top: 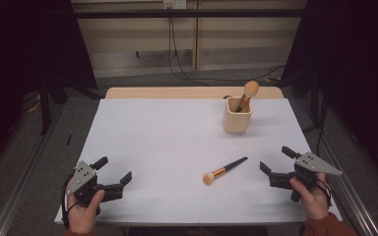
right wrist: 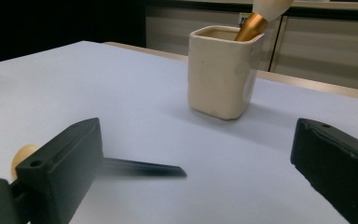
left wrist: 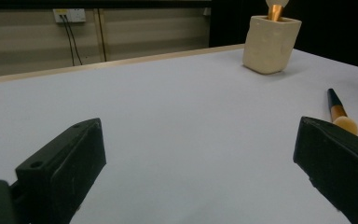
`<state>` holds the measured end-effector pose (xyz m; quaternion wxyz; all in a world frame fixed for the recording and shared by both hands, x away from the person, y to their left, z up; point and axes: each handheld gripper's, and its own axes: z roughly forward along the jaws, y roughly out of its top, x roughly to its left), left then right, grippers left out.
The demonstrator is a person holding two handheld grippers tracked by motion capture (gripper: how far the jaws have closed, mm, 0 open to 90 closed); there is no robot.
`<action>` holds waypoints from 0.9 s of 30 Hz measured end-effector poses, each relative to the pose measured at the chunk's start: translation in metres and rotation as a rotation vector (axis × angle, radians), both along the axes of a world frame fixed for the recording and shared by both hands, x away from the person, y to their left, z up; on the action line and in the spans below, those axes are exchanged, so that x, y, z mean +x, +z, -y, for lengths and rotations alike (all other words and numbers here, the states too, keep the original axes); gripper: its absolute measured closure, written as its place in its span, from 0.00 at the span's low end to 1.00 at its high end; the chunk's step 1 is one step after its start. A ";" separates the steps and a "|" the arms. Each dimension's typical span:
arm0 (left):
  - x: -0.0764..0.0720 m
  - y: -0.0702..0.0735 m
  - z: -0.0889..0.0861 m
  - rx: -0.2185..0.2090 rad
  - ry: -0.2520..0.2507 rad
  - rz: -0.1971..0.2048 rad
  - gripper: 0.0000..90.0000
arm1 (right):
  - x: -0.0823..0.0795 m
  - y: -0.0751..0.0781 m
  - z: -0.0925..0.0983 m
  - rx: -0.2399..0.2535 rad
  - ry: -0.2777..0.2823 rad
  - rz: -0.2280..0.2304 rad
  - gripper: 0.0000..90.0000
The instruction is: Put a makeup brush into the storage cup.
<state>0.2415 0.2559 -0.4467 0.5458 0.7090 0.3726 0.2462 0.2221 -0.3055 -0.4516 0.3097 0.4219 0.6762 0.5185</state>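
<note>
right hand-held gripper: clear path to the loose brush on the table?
Probably yes. The right hand-held gripper is open, jaws pointed toward the brush, with bare table between them. The cup stands farther back, out of the way.

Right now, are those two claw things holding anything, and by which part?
Nothing is held. The left gripper and right gripper both hang open over the table; the loose brush lies untouched between them.

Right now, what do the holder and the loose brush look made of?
Holder: likely glazed ceramic; cream, thick walls, soft sheen. Loose brush: peach bristle head, metallic copper-toned ferrule, glossy black handle, probably plastic or lacquered wood.
</note>
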 end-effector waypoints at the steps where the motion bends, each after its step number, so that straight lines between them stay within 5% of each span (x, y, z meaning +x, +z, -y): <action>1: 0.000 0.000 0.000 -0.001 0.000 -0.002 0.02 | -0.002 -0.001 0.000 0.005 0.005 -0.001 0.02; 27: 0.000 -0.002 0.001 0.009 -0.007 -0.006 0.02 | 0.010 0.004 -0.015 0.032 0.086 0.003 0.01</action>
